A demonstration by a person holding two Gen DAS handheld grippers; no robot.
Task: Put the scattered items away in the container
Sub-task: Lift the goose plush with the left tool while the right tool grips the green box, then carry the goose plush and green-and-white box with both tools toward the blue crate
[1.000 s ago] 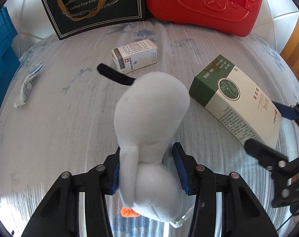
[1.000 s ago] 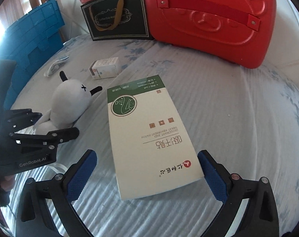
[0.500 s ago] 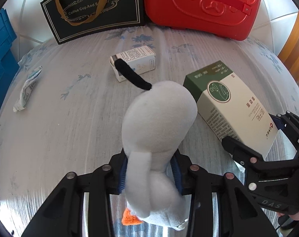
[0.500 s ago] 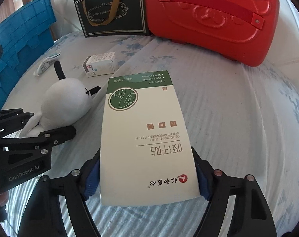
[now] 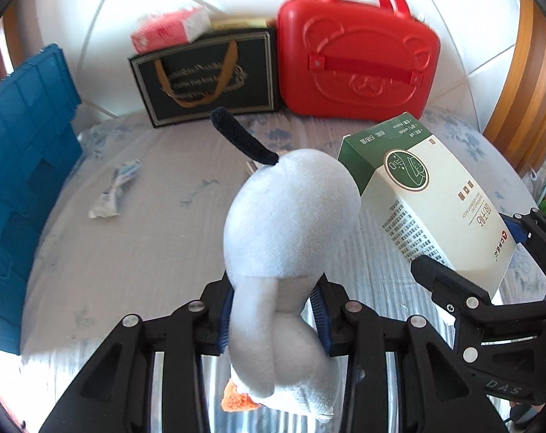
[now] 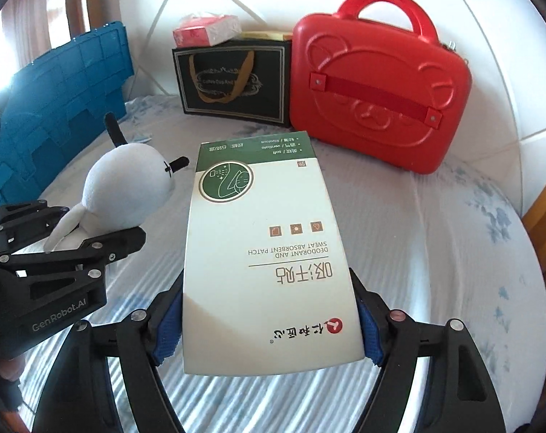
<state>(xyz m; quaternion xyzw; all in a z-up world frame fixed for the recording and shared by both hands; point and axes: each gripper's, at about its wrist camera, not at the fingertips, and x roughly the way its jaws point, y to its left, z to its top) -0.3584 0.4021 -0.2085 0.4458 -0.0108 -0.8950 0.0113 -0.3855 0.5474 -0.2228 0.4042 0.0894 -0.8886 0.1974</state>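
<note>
My left gripper (image 5: 273,321) is shut on a white plush toy (image 5: 291,223) with a black ear and holds it lifted above the bed. The toy also shows in the right wrist view (image 6: 125,187), left of the box. My right gripper (image 6: 269,321) is shut on a green and white patch box (image 6: 269,252) and holds it raised; the box shows at the right in the left wrist view (image 5: 428,195). A blue crate (image 5: 20,166) stands at the left edge of the bed, also in the right wrist view (image 6: 63,97).
A red bear case (image 5: 356,61) and a black gift bag (image 5: 204,79) with a pink packet (image 5: 168,29) on top lean at the back wall. A crumpled wrapper (image 5: 116,187) lies on the patterned bedsheet (image 5: 146,252) near the crate.
Both grippers have lifted: the plush toy and the patch box rose off the bed. The right gripper closed on the box. The small white box is now hidden behind the toy.
</note>
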